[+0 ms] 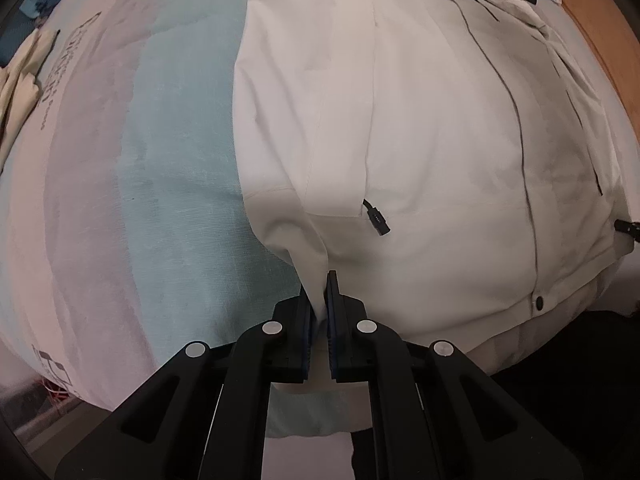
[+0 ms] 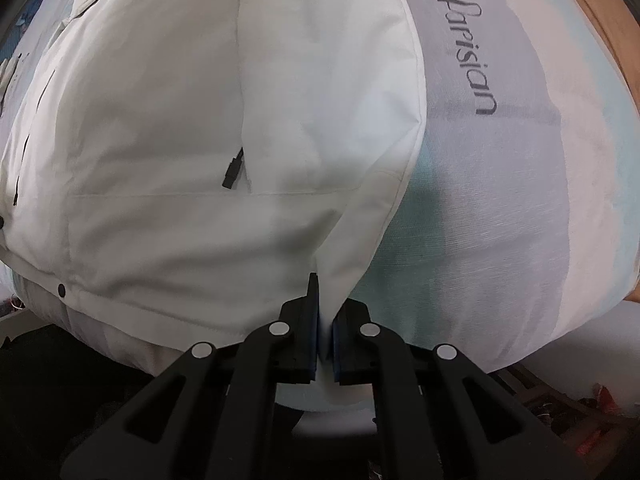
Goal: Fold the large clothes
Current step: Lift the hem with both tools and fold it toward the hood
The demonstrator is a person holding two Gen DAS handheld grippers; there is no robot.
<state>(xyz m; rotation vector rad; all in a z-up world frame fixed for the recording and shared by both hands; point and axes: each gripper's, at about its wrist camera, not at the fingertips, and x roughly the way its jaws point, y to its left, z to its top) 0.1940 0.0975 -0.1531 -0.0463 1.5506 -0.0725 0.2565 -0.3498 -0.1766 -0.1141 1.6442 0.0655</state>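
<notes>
Bed: a sheet (image 1: 168,184) in pale bands of blue, pink and grey, with dark lettering, is spread under everything; a wooden edge (image 2: 592,20) shows at the far right of the right wrist view.
Jacket: a large white jacket (image 1: 420,120) lies face up on the sheet, front closed along a dark zip line, with a dark snap (image 1: 539,303) near the hem and black zip pulls at the pockets.
Other clothes: a cream piece (image 1: 20,76) and something blue lie well apart at the far left of the bed.
Left claw: the left claw (image 1: 320,300) is clamped on a pinch of white cloth at one lower corner of the jacket.
Right claw: the right claw (image 2: 326,300) is closed on the opposite lower corner, cloth caught between its pads.
Hem: both corners are drawn up into peaks toward the claws, so the lower edge looks lifted off the sheet.
Done: the jacket is laid out and both bottom corners gripped.
Left: no bottom-to-top fold shows yet; the hem probably has to be carried toward the collar, laid down, then tidied.
</notes>
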